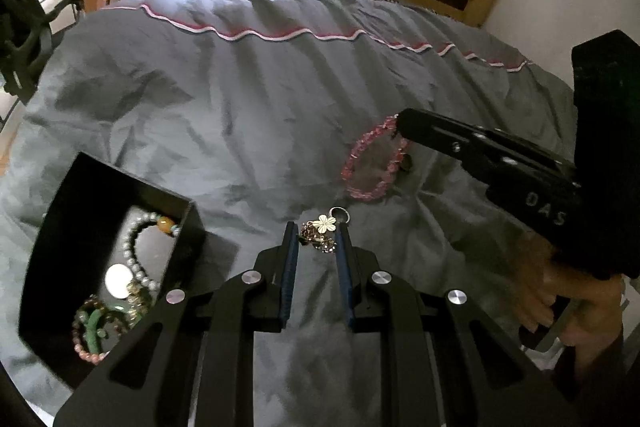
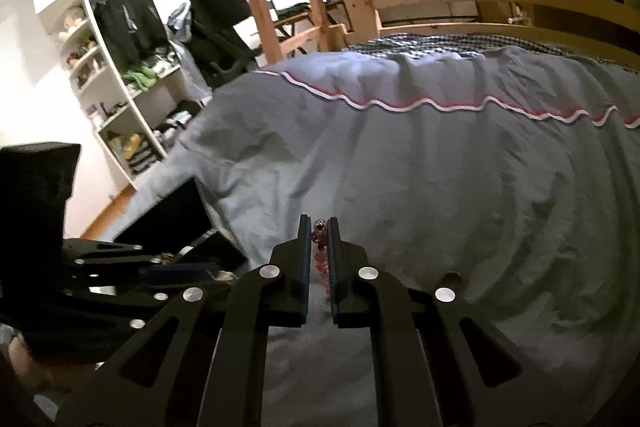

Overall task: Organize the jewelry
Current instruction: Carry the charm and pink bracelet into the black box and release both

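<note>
So I'm at the bed [image 1: 240,99] with the grey duvet, a claw in each hand. My left claw [image 1: 318,239] has its fingers a little apart around a small tangle of charms [image 1: 320,237], the one with a white flower on top and a silver ring beside it. The right finger looks like it touches the bundle, but I can't tell if it's properly gripped or just sitting between the pads on the duvet.

My right claw [image 2: 320,231] is nearly together, clamped on the pink bead bracelet [image 1: 370,167]. In the right wrist view a few reddish beads show in the narrow gap between the pads. From the left wrist view the bracelet's loop hangs off the claw tip, with the lower part draped on the duvet.

The black box [image 1: 100,255] sits on the bed to the left of my left claw, lid off. It holds a pearl-ish bead bracelet [image 1: 138,251] with an amber bead, some green and pink bead pieces, and a round white thing I can't identify.
</note>
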The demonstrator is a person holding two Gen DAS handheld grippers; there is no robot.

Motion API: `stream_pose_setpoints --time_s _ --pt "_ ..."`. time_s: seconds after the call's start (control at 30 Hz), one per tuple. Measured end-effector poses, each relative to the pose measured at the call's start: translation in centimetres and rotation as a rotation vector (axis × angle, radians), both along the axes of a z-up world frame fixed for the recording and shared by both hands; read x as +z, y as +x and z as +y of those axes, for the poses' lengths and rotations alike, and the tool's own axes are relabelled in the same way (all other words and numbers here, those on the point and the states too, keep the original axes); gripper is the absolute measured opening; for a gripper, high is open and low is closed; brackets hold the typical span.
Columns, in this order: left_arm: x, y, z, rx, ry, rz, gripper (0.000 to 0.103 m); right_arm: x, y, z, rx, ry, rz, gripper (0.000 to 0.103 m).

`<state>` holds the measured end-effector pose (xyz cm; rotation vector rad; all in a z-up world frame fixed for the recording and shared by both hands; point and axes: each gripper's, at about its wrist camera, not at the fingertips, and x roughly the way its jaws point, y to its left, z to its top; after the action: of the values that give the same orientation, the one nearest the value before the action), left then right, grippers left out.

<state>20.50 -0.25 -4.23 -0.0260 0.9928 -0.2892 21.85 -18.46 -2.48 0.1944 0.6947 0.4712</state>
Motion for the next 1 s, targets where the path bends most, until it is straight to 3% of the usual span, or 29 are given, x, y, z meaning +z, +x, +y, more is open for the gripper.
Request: stream_pose_setpoints --time_s 0.53,1.0 --pt "3.6 -2.4 3.7 0.071 0.035 -0.026 0.018 2.6 -1.9 4.0 0.065 -0.007 -0.008 0.008" --pt "4.3 -2.6 8.9 0.165 0.041 0.057 0.018 4.2 -2.9 9.1 0.115 -0.028 0.0 0.008"
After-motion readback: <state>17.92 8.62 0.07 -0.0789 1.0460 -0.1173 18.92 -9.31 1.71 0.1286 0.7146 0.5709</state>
